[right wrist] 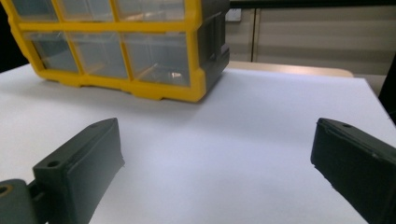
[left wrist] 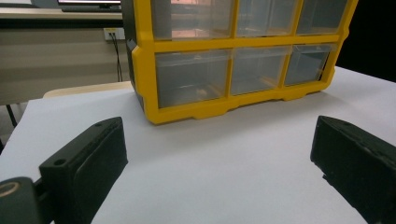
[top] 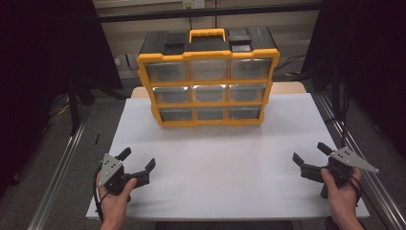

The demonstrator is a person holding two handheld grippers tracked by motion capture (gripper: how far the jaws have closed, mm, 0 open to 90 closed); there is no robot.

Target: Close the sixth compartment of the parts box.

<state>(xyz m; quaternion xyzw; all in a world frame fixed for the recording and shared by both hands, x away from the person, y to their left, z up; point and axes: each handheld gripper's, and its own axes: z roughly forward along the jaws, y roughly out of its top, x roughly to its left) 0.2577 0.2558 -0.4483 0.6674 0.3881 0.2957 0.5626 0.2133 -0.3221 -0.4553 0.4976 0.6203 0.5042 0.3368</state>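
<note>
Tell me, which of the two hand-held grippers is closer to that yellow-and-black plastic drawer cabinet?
Left, slightly. The left gripper sits below the yellow-and-black plastic drawer cabinet's left end; the right gripper is out beyond its right side.

Even overhead light whitens the table (top: 215, 158); surroundings stay dark (soft, grainy frames), near tongs slightly blurred.

Both hands are bare, no sleeve showing. The left gripper (top: 139, 160) and right gripper (top: 310, 152) are black with blocky jaws (each with a small round screw hole), a grey three-cornered plate on top, and black cables trailing.
</note>
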